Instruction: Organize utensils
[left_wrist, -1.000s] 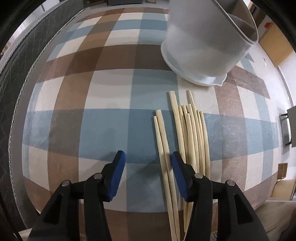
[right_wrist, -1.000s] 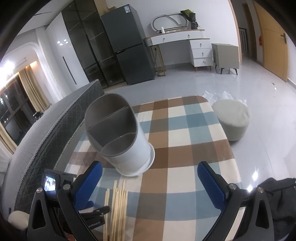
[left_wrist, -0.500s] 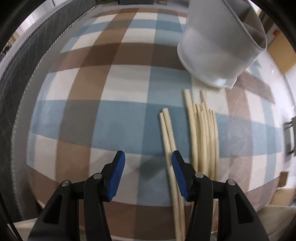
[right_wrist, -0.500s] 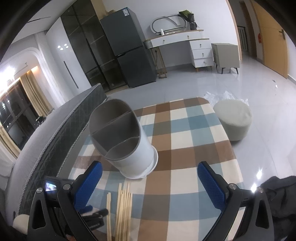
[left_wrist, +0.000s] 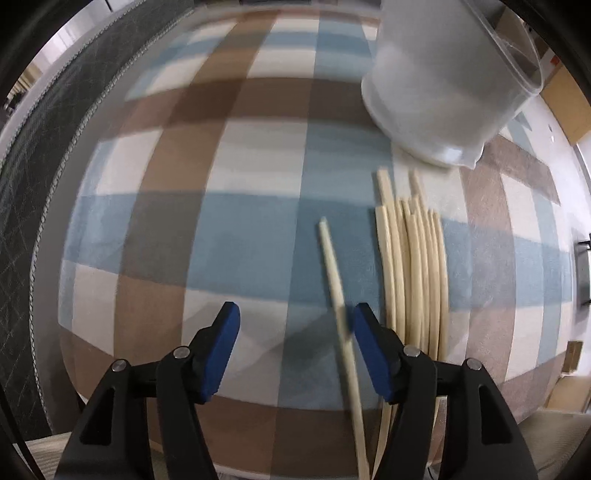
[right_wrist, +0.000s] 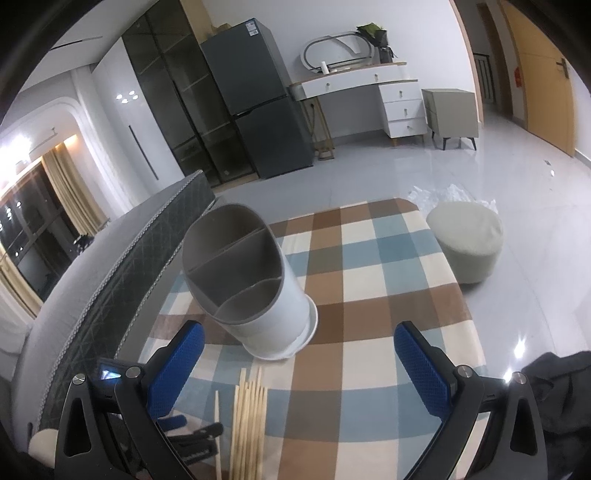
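Observation:
Pale wooden chopsticks (left_wrist: 413, 266) lie bundled on the plaid cloth (left_wrist: 229, 240), below a white divided utensil holder (left_wrist: 443, 85). One loose chopstick (left_wrist: 334, 273) lies left of the bundle. It runs between the blue pads of my left gripper (left_wrist: 297, 314), close to the right pad. The left jaws are opening and do not press on it. In the right wrist view the empty holder (right_wrist: 258, 302) stands behind the chopsticks (right_wrist: 247, 417). My right gripper (right_wrist: 299, 332) hovers wide open with nothing in it.
A grey quilted mattress edge (right_wrist: 110, 266) borders the cloth on the left. A round pale stool (right_wrist: 467, 243) stands on the floor beyond the table's far right corner. Dark fabric (right_wrist: 554, 376) lies at the near right. A fridge (right_wrist: 258, 99) and dresser (right_wrist: 369, 92) stand far back.
The left gripper has dropped closer to the cloth and its jaws have widened. The loose chopstick now sits between its pads. The right gripper's view has hardly shifted.

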